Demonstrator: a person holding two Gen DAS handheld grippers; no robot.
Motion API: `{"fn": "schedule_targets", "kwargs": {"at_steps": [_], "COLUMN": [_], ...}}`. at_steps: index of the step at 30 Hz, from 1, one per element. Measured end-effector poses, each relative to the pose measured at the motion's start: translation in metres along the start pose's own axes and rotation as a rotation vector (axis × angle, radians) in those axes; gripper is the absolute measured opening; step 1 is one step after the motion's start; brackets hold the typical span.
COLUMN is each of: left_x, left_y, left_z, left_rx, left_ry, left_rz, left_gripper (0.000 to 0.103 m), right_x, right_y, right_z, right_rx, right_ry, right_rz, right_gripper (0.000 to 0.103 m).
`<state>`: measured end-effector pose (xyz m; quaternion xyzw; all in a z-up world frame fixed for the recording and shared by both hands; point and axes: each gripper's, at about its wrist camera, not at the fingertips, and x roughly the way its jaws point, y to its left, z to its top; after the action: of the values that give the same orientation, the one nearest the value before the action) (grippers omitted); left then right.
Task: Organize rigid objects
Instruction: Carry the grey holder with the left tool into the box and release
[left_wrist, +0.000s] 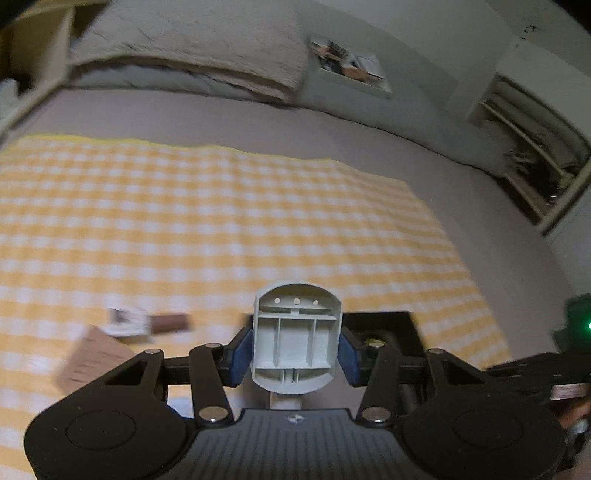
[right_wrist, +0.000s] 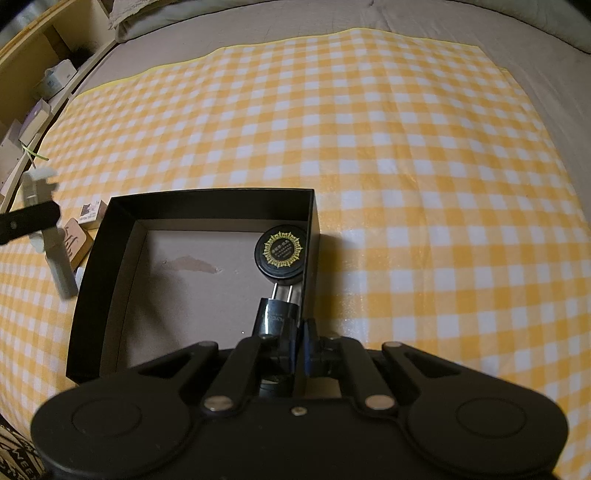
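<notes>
A grey plastic holder is clamped between the left gripper pads, above the checked cloth. The right gripper is closed on the box wall beside a plug. The holder should be lowered level into the free floor.

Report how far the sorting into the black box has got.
Done: a round black tin lies in the black box. In hand: the right hand-held gripper holds a black plug inside the box; the left hand-held gripper grips a grey plastic piece. Left: a small white carton, a brown stick and a tan box remain on the checked cloth.
</notes>
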<state>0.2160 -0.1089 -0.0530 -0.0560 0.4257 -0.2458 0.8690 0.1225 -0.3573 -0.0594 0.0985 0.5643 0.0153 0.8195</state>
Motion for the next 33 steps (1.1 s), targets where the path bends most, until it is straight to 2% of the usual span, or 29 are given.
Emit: {"fn": "schedule_targets", "kwargs": {"at_steps": [4, 10, 13, 16, 25, 27, 29, 30, 33], "left_x": [0.012, 0.047, 0.071, 0.091, 0.116, 0.119, 0.122, 0.123, 0.121], "left_y": [-0.027, -0.056, -0.068, -0.067, -0.061, -0.057, -0.053, -0.052, -0.052], "left_z": [-0.01, -0.022, -0.026, -0.03, -0.029, -0.03, -0.031, -0.031, -0.031], "left_rx": [-0.01, -0.013, 0.02, -0.015, -0.015, -0.036, -0.063, -0.082, -0.085], "left_ry": [0.039, 0.104, 0.15, 0.199, 0.208, 0.215, 0.237, 0.239, 0.242], "left_rz": [-0.071, -0.106, -0.082, -0.065, -0.004, -0.001, -0.021, -0.022, -0.009], "left_gripper": [0.05, 0.05, 0.05, 0.049, 0.05, 0.051, 0.07, 0.073, 0.073], "right_x": [0.0, 0.0, 0.0, 0.0, 0.0, 0.0, 0.0, 0.0, 0.0], "right_y": [0.0, 0.0, 0.0, 0.001, 0.0, 0.0, 0.0, 0.0, 0.0], "right_z": [0.0, 0.0, 0.0, 0.0, 0.0, 0.0, 0.0, 0.0, 0.001], "right_rx": [0.002, 0.002, 0.001, 0.001, 0.0, -0.001, -0.001, -0.001, 0.001], "right_ry": [0.0, 0.0, 0.0, 0.0, -0.001, -0.001, 0.0, -0.001, 0.0], "right_rz": [0.0, 0.001, 0.001, 0.001, 0.001, 0.002, 0.002, 0.001, 0.003], "right_gripper": [0.005, 0.005, 0.005, 0.005, 0.005, 0.005, 0.005, 0.005, 0.005]}}
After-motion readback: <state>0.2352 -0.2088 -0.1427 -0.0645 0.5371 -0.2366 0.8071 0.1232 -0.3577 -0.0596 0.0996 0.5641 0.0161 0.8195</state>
